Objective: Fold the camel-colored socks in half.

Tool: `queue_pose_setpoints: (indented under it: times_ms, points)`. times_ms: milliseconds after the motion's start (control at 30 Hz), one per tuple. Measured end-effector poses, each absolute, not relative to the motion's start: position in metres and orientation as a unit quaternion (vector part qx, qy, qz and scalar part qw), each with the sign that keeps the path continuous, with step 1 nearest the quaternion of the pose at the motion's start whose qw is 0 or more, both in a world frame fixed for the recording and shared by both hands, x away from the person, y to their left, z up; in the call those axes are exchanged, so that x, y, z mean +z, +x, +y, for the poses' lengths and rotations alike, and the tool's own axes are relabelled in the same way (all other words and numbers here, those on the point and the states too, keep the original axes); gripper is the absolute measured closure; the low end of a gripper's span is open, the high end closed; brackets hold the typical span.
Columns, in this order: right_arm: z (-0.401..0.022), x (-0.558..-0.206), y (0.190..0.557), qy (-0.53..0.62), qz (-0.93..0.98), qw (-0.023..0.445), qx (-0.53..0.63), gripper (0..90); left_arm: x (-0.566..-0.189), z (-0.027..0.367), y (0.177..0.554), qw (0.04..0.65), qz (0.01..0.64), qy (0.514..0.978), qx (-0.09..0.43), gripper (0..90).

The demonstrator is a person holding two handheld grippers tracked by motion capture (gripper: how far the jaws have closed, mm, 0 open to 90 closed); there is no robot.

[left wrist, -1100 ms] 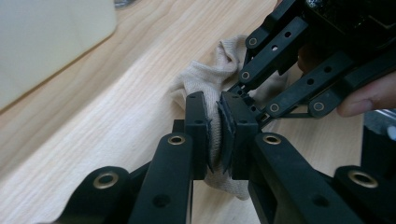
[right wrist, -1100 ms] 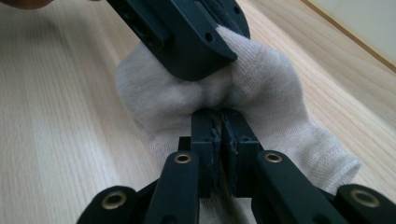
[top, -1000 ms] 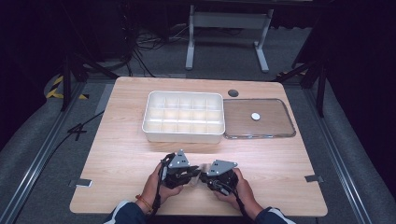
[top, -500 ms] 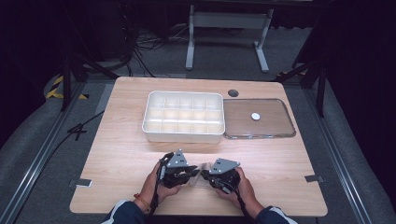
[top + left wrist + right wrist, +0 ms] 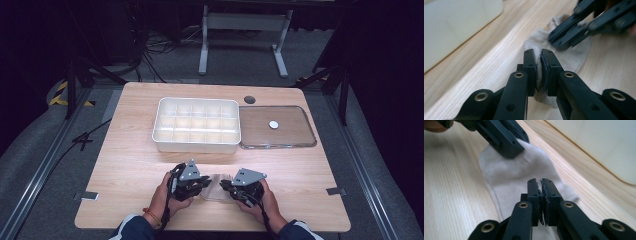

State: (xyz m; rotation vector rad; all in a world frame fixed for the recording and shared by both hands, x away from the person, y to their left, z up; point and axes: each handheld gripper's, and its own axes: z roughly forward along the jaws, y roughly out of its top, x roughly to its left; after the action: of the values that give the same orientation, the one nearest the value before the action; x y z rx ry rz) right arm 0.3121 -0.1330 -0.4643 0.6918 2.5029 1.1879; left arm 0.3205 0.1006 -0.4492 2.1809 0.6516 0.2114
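Your left gripper [image 5: 206, 183] has its jaws pinched on a fold of the pale beige sock [image 5: 216, 181], and in the left gripper view [image 5: 541, 58] you can see the knit bunched up between the two black pads. Your right gripper [image 5: 226, 186] is clamped on the same sock from the opposite end; in the right gripper view [image 5: 540, 183] its jaws are pressed nearly together with a thin layer of fabric caught between them.

The sock [image 5: 574, 53] lies flat on the wooden table [image 5: 125, 165] directly between your two grippers, stretching from one set of jaws to the other, with its far part under the opposite gripper in each gripper view [image 5: 506, 170].

Beyond both grippers, farther up the table from your hands, sits the white compartment organizer box [image 5: 196, 125], well apart from the sock. Just beside that box, beyond your right gripper, lies its clear lid [image 5: 295, 131], flat on the table.
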Motion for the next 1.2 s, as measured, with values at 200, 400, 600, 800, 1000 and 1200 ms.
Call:
queue_pose_setpoints:
  times_ms: [200, 400, 600, 800, 1000, 1200]
  points:
    - [-0.135, -0.476, 0.316, 0.25, 0.88, 0.131, 0.381, 86.6, -0.448, 0.101, 0.321, 0.419, 0.264, 0.864, 0.084, 82.7]
    - [-0.124, -0.479, 0.318, 0.249, 0.876, 0.135, 0.39, 87.1, -0.449, 0.092, 0.32, 0.428, 0.256, 0.864, 0.076, 82.6]
    - [-0.123, -0.479, 0.32, 0.245, 0.873, 0.13, 0.401, 78.1, -0.449, 0.091, 0.319, 0.43, 0.257, 0.862, 0.076, 82.7]
    - [-0.149, -0.457, 0.316, 0.251, 0.862, 0.15, 0.415, 72.1, -0.446, 0.1, 0.32, 0.437, 0.271, 0.854, 0.08, 82.8]
    - [-0.188, -0.457, 0.318, 0.289, 0.86, 0.148, 0.393, 63.2, -0.445, 0.101, 0.32, 0.435, 0.272, 0.854, 0.079, 82.7]
    - [-0.192, -0.467, 0.327, 0.308, 0.861, 0.127, 0.384, 61.3, -0.447, 0.099, 0.32, 0.435, 0.267, 0.856, 0.08, 82.5]
